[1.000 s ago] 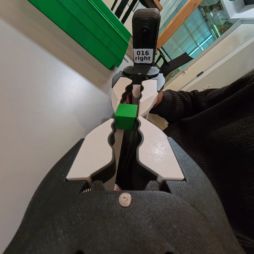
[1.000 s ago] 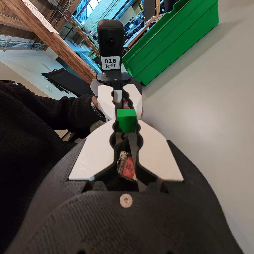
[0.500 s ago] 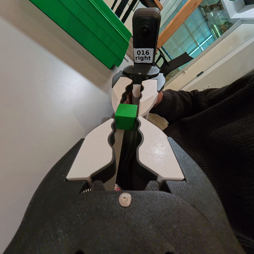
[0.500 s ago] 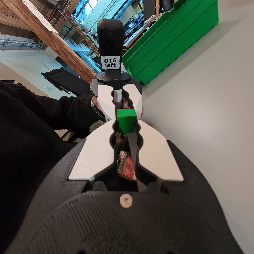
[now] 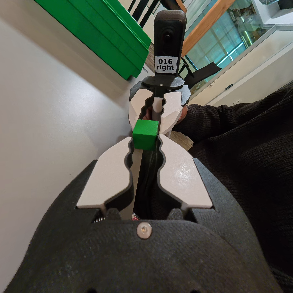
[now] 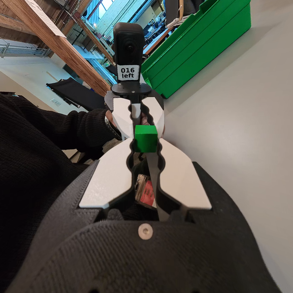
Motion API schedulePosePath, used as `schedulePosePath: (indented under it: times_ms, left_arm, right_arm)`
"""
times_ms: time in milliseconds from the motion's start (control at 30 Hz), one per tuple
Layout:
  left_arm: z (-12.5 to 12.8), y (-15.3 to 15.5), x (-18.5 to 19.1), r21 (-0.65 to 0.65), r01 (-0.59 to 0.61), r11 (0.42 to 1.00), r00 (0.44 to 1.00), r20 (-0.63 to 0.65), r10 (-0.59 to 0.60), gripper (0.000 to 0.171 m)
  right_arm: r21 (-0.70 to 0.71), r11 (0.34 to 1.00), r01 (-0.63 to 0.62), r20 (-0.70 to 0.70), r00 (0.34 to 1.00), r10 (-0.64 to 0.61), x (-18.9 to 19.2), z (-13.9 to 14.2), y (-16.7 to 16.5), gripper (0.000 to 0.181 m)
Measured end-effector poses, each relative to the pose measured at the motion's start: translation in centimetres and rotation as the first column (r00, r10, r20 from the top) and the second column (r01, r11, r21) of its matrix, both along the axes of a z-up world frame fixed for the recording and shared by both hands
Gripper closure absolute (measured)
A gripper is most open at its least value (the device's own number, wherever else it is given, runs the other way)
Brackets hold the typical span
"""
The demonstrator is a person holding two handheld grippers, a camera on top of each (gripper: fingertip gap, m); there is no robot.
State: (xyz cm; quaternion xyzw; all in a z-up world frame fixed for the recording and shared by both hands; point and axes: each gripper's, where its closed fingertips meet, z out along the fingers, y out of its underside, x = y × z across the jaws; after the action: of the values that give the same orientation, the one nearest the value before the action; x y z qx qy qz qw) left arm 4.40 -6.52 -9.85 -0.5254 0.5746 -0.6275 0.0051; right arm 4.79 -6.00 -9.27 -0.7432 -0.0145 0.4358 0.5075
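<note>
A small green cube (image 5: 145, 142) is held in the air between two grippers that face each other tip to tip. My left gripper (image 5: 145, 137) is shut on the cube at its fingertips. My right gripper (image 6: 145, 138) is shut on the same cube (image 6: 145, 143) from the opposite side. In the left wrist view the right gripper's white fingers (image 5: 170, 111) stand just behind the cube, with a hand behind them. In the right wrist view the left gripper's white fingers (image 6: 121, 114) stand just behind it likewise.
A white table (image 5: 39, 126) lies beside the grippers and shows in the right wrist view (image 6: 229, 142). A green bin (image 5: 98, 31) stands on it farther off (image 6: 198, 47). A person's black sleeve (image 5: 237, 150) is close. A phone-like object (image 6: 145, 190) lies below.
</note>
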Motion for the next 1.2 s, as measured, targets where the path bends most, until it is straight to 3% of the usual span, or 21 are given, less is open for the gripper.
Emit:
schedulePosePath:
  times_ms: [533,733,900,1200]
  left_arm:
    - [-0.1,0.1,0.2,-0.028,-0.017,0.999,1.0,-0.013,0.017,0.143]
    - [-0.4,0.2,0.6,0.038,-0.056,0.998,0.998,0.007,0.056,0.116]
    - [-1.0,-0.2,0.6,0.109,-0.045,0.993,0.999,0.01,0.044,0.112]
    - [-1.0,0.1,0.7,0.101,-0.058,0.993,0.998,0.011,0.057,0.113]
  right_arm:
    - [-0.012,1.0,0.007,0.008,1.0,-0.007,0.2,-0.2,0.1,0.155]
    - [-0.033,0.999,0.023,-0.031,0.999,-0.024,0.8,-0.2,0.1,0.155]
    - [-0.031,0.999,0.036,-0.023,0.999,-0.036,1.0,-0.2,0.1,0.155]
    - [-0.02,0.999,0.044,-0.014,0.999,-0.044,1.1,0.0,0.1,0.155]
